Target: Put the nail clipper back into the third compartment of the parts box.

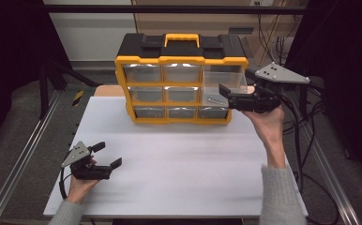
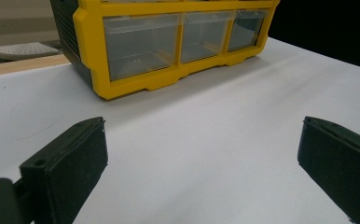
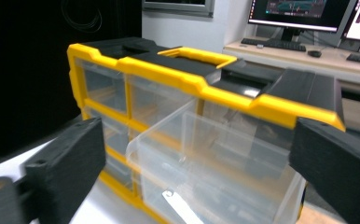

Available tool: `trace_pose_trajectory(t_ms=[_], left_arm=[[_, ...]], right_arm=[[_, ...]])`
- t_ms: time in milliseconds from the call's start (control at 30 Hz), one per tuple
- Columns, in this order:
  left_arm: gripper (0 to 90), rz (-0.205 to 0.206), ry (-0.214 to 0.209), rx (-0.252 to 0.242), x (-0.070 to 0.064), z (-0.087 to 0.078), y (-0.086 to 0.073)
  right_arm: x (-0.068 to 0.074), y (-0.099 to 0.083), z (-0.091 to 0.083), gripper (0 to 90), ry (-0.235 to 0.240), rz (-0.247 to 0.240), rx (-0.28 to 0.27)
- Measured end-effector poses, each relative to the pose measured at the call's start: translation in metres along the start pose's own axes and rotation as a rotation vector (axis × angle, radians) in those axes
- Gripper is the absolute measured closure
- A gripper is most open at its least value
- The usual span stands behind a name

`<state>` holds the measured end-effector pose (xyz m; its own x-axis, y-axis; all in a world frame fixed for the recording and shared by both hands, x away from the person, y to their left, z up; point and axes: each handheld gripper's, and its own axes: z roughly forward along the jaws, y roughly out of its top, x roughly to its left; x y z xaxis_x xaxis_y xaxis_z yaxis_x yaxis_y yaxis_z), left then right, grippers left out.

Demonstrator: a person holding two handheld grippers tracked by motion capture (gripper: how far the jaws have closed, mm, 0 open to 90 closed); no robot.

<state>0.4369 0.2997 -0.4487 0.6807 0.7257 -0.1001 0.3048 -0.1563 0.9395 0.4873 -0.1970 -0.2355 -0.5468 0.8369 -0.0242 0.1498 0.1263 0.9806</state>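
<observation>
While the left gripper idles, jaws apart, near the table's front left corner, the right gripper, jaws spread, should square up on the pulled-out clear drawer at the organizer's upper right before closing.

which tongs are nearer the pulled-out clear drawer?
Right. The right tongs are open at the pulled-out drawer in the organizer's top right corner. The left tongs rest open on the white table, well short of the organizer.
</observation>
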Motion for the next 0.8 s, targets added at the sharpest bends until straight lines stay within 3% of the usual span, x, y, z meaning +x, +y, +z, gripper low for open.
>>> trace_pose_trajectory(t_ms=[267, 367, 800], left_arm=[[1.3, 0.001, -0.001, -0.001, 0.000, 0.000, 0.000], [1.2, 0.001, -0.001, 0.000, 0.000, 0.000, 0.000], [1.2, 0.003, -0.002, 0.004, -0.001, 0.000, 0.000]], right_arm=[[0.012, -0.033, -0.022, 0.6, -0.002, 0.012, -0.007], [0.014, -0.048, -0.025, 0.6, 0.002, 0.013, 0.014], [0.015, -0.142, -0.030, 0.6, 0.056, 0.067, 0.088]])
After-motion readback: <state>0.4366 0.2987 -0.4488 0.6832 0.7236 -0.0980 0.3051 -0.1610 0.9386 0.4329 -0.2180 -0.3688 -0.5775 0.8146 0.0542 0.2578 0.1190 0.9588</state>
